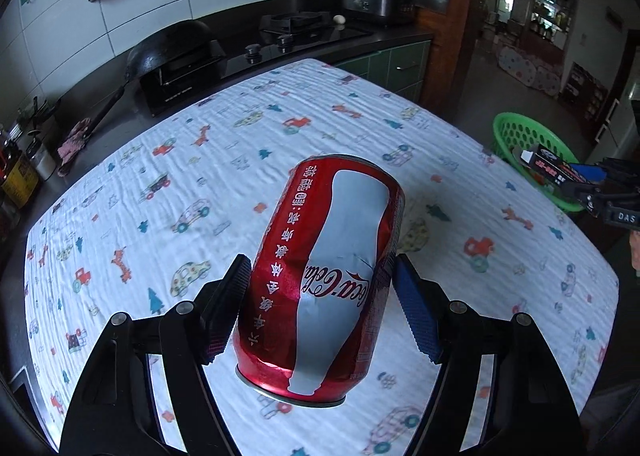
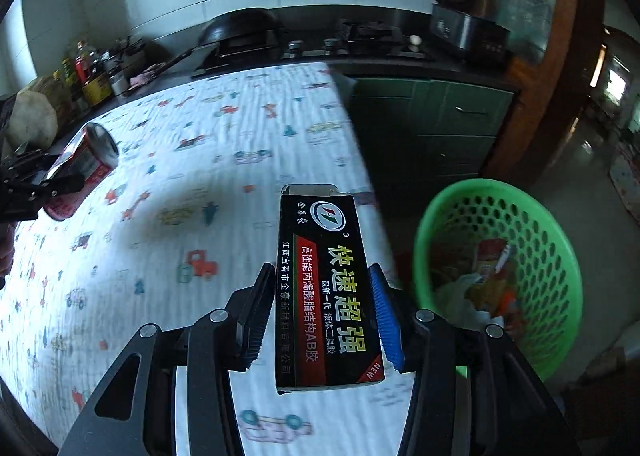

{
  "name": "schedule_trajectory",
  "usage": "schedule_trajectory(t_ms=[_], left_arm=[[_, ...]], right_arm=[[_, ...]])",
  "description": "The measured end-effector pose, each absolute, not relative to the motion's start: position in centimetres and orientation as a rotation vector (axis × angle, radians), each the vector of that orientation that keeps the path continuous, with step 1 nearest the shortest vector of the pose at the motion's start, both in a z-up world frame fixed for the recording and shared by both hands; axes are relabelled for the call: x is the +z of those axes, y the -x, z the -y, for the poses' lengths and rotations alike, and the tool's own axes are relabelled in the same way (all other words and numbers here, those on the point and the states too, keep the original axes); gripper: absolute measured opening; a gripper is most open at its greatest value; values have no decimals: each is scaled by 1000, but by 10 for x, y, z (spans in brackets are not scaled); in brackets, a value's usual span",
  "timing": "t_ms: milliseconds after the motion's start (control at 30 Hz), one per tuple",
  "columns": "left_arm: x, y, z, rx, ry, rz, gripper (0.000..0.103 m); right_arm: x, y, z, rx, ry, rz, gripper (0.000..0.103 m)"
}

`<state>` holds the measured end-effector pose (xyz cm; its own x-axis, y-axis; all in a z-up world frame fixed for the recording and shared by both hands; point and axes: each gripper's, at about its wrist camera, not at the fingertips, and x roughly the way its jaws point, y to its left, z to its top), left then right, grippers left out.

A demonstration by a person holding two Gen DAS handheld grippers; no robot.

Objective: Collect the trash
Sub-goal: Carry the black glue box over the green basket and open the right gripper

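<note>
- Left wrist view: the left gripper (image 1: 320, 304) is clamped on a dented red Coca-Cola can (image 1: 320, 280), one pad pressed to each side of its lower half.
- The can lies along the line of the fingers, its far end beyond the fingertips and its near rim back between the finger arms, held clear above the printed tablecloth (image 1: 200, 183).
- Beyond the fingertips, past the far edge of the cloth, runs a dark counter with a wok (image 1: 176, 43) to the left and a gas hob (image 1: 296, 25) ahead.
- Far to the right of the fingers, the right gripper (image 1: 576, 179) carries a black carton (image 1: 554, 165) in front of a green perforated basket (image 1: 516, 135).
- Right wrist view: the right gripper (image 2: 320, 316) is clamped on a black glue box (image 2: 324, 288) with yellow-green Chinese lettering, black pad on its left edge and blue pad on its right.
- The box stretches forward past the fingertips, its open top flap at the far end, held above the table's right edge.
- Just right of the blue finger (image 2: 386, 320), lower down off the table, stands the green basket (image 2: 560, 256), with wrappers and other rubbish (image 2: 480, 280) in it.
- Well to the left of the fingers, the left gripper (image 2: 52, 183) holds the red can (image 2: 86, 159) over the cloth.
</note>
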<state>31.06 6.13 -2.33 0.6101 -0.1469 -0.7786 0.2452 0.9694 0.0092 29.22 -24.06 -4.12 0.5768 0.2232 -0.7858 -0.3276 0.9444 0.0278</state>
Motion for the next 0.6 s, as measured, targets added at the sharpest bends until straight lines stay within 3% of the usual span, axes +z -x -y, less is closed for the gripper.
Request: schedule_trajectory(t_ms=[367, 600], left_arm=[[-10, -340, 32, -338, -144, -874, 71], [-6, -359, 96, -407, -166, -871, 71]], right_arm=[[-54, -337, 359, 107, 64, -925, 47], [-67, -337, 388, 87, 0, -912, 56]])
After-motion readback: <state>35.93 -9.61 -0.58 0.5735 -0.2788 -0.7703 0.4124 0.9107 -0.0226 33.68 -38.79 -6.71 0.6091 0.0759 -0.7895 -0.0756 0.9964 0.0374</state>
